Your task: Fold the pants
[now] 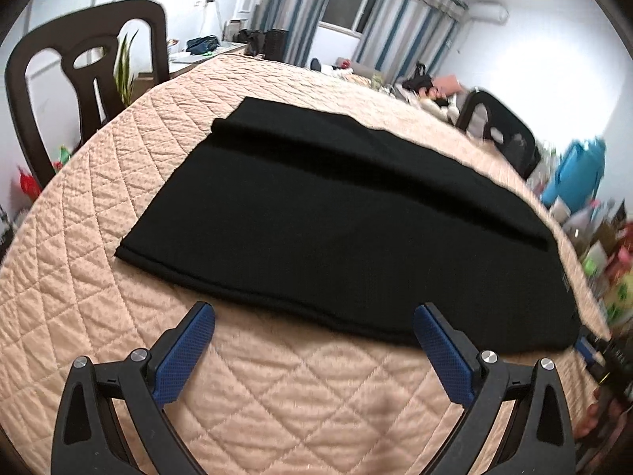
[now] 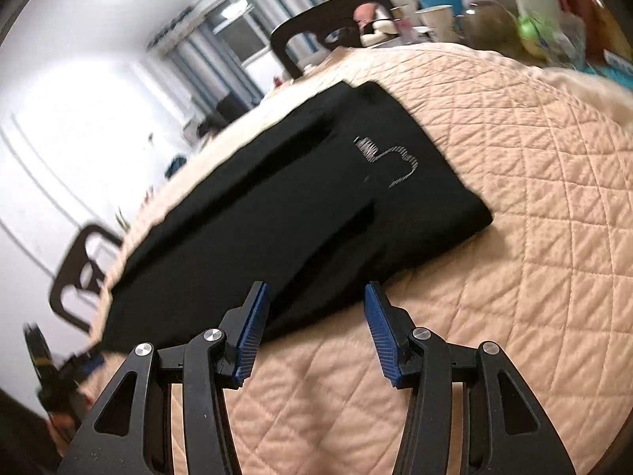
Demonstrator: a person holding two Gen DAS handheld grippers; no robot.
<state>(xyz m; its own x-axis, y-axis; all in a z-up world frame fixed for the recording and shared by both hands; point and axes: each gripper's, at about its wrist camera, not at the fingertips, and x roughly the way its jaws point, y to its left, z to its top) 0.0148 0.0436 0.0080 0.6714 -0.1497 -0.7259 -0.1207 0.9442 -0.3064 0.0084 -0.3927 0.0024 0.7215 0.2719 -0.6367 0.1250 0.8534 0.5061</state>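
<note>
Black pants (image 1: 336, 221) lie flat and folded lengthwise on a peach quilted table cover (image 1: 277, 396). In the right wrist view the pants (image 2: 300, 206) show a white stitched mark near the waist end. My left gripper (image 1: 314, 312) is open and empty, its blue pads just short of the near long edge of the pants. My right gripper (image 2: 316, 293) is open and empty, its fingertips at the near edge of the pants by the waist end. The other gripper shows blurred at the left edge of the right wrist view (image 2: 59, 372).
A dark chair (image 1: 79, 79) stands at the table's far left and another (image 1: 498, 130) at the far right. Cluttered bottles and a blue container (image 1: 573, 174) sit right of the table. The quilted cover (image 2: 514, 277) extends right of the pants.
</note>
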